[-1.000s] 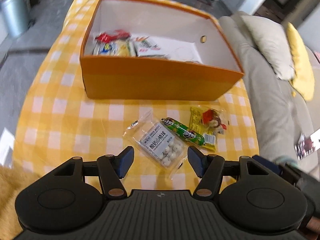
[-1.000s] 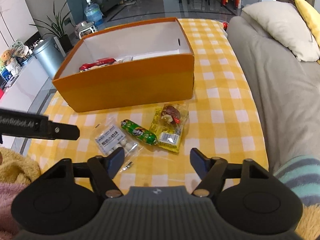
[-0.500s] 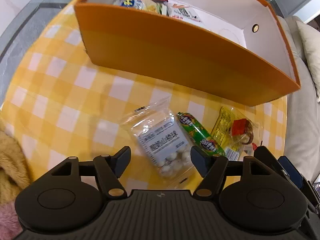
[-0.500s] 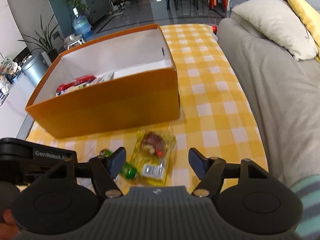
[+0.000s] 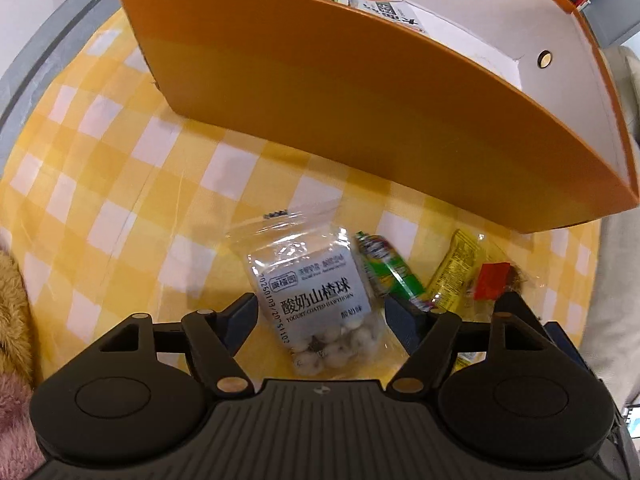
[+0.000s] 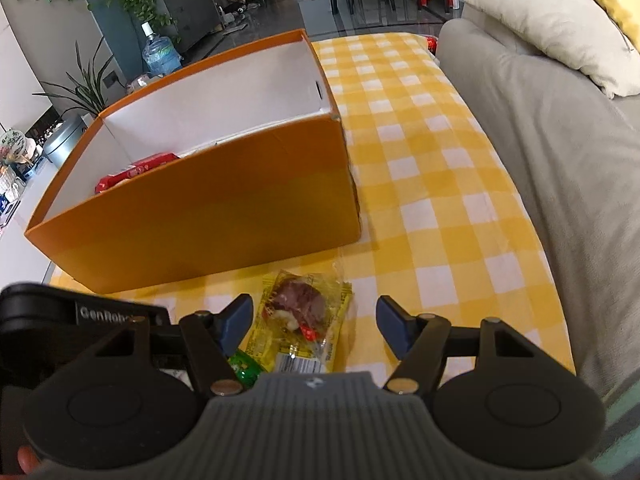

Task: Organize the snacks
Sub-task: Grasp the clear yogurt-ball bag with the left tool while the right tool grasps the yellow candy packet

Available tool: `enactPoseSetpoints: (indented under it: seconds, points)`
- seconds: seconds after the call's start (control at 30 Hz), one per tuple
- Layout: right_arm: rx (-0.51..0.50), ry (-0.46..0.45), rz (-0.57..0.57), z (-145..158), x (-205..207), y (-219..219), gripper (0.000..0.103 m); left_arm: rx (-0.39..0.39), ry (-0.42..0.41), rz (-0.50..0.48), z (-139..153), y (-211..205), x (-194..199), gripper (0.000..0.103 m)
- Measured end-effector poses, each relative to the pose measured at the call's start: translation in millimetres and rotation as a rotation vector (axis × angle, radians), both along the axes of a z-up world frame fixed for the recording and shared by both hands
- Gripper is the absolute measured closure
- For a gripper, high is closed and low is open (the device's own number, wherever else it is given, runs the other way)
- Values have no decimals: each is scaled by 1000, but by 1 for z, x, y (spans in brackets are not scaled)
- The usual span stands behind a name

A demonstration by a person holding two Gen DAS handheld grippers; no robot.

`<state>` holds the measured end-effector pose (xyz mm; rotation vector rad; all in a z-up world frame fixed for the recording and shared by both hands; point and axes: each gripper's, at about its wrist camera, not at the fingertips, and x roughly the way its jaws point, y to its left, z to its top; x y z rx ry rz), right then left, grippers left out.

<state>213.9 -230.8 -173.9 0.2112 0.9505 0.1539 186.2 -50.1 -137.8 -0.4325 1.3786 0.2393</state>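
Observation:
A clear bag of white yogurt hawthorn balls (image 5: 320, 304) lies on the yellow checked cloth, between the fingers of my left gripper (image 5: 324, 320); its jaws are opening and the pads stand clear of the bag. To its right lie a green sausage stick (image 5: 390, 272) and a yellow snack packet (image 5: 460, 272). My right gripper (image 6: 316, 320) hangs open over the yellow snack packet (image 6: 304, 320), not touching it. The green sausage stick (image 6: 244, 368) peeks out by its left finger. Behind stands the orange box (image 5: 360, 96), also in the right wrist view (image 6: 208, 216), holding several packets.
A grey sofa (image 6: 560, 160) with a beige cushion (image 6: 560, 20) runs along the table's right side. A fluffy tan fabric (image 5: 12, 312) lies at the left edge. The left gripper's body (image 6: 80, 320) fills the lower left of the right wrist view. A metal bin (image 6: 64, 140) stands beyond the box.
Both grippers came down and closer to the snacks. The left gripper's jaws widened around the hawthorn ball bag. The right gripper shifted over the yellow packet.

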Motion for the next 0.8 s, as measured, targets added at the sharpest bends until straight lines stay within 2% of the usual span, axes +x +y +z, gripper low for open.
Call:
enactPoseSetpoints:
  seconds: [0.17,0.23,0.33,0.43,0.6,0.8]
  points:
    - [8,16,10,-7,2,0,42,13,15,5,-10,-3,5,17]
    - [4,17,20,-10,3,1,45,44,16,-28,-11,-8,8,17]
    - [1,14,37,-11,3,2,55,96,20,-86,-13,-16,11,17]
    - [4,19,45,-13,3,3,61,118,19,-135,-15,-19,13,17]
    - [2,11,62,-11,0,3,63,144,21,-224,-18,-21,16,21]
    - [26,29,110,-7,-7,4,63,251,14,-388,-18,-23,12,22]
